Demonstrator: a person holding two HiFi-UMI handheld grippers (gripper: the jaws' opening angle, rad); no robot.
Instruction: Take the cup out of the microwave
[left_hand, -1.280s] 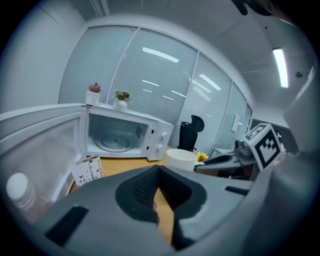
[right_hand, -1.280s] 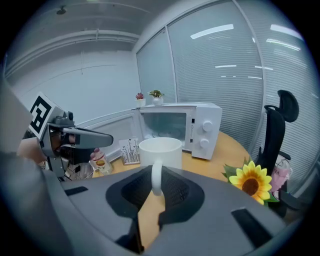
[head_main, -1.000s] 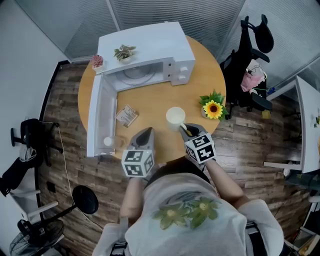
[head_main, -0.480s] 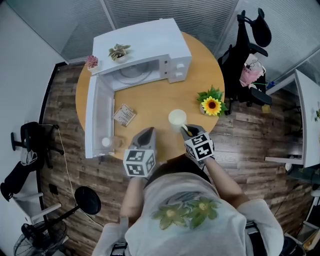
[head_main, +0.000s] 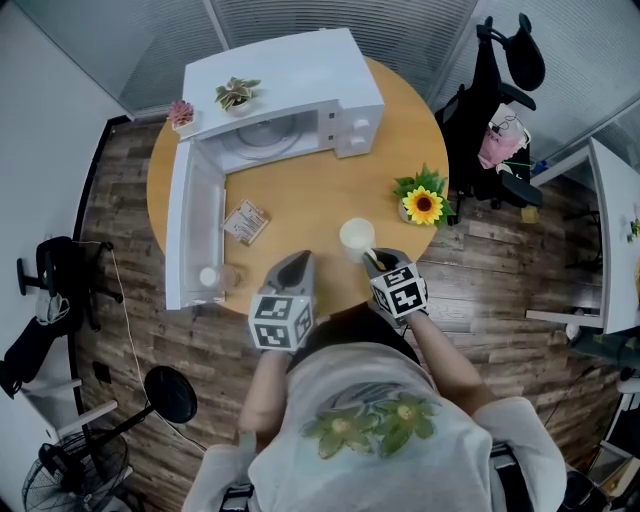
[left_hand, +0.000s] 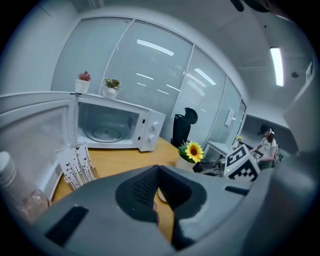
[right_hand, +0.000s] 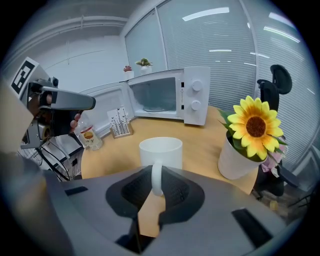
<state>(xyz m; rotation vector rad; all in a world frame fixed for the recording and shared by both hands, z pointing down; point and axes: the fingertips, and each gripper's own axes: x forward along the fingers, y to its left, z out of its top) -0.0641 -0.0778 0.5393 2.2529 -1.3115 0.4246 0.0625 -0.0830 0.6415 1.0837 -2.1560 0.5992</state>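
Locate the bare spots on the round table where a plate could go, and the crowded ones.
Free: the middle, between microwave, card holder and cup; also the edge between microwave and sunflower pot. Crowded: beside the open door, with card holder and bottle.

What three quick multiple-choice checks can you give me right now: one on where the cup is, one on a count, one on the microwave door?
1. Where is the cup?
A. inside the microwave
B. over the table, near the sunflower pot
C. on top of the microwave

2. How many potted plants stand on top of the microwave?
A. none
B. two
C. four

3. The door of the microwave is:
A. open
B. shut
C. taken off

Answers:
1. B: the head view shows the cup out in the open beside the sunflower pot, with its handle clamped in the right gripper.
2. B: one pink plant and one green plant stand on top of the microwave.
3. A: the door is swung wide, and the turntable shows bare.
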